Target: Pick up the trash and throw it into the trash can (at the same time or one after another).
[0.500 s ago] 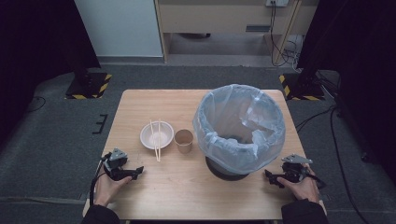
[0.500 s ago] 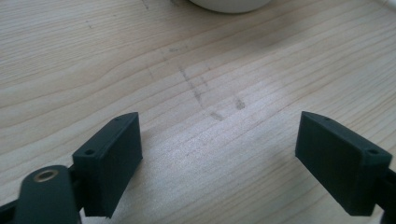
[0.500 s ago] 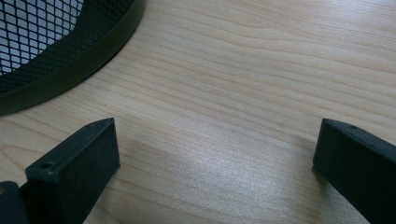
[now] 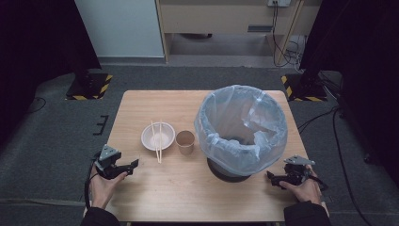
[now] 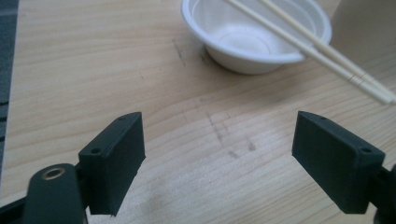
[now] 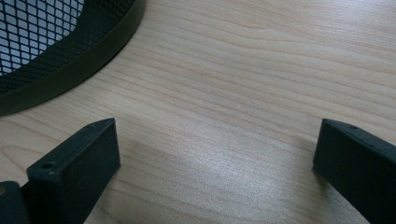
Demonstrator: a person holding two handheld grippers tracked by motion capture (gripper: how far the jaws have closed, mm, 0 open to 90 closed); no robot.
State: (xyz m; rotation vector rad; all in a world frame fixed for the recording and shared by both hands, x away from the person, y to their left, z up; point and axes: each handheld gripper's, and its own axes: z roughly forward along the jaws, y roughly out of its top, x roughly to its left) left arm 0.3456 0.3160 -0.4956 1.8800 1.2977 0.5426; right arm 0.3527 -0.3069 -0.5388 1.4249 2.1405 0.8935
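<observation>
A white bowl point(image 4: 157, 136) with a pair of wooden chopsticks point(image 4: 156, 140) laid across it sits left of centre on the wooden table point(image 4: 155, 188). Beside it stands a brown paper cup point(image 4: 185, 142). A black mesh bin lined with a pale blue bag point(image 4: 241, 128) takes up the right half. My left gripper point(image 4: 133, 165) rests open near the front left edge, pointing toward the bowl point(image 5: 254, 39) and chopsticks point(image 5: 317, 51), with nothing between its jaws. My right gripper point(image 4: 272, 178) lies open at the front right, close to the bin's base point(image 6: 60, 70).
The table's edge drops to grey carpet on all sides. Black stands with yellow-striped feet point(image 4: 89, 89) are behind the table at both far corners, with cables point(image 4: 287, 52) on the floor at the back right. Bare wood lies between the two grippers.
</observation>
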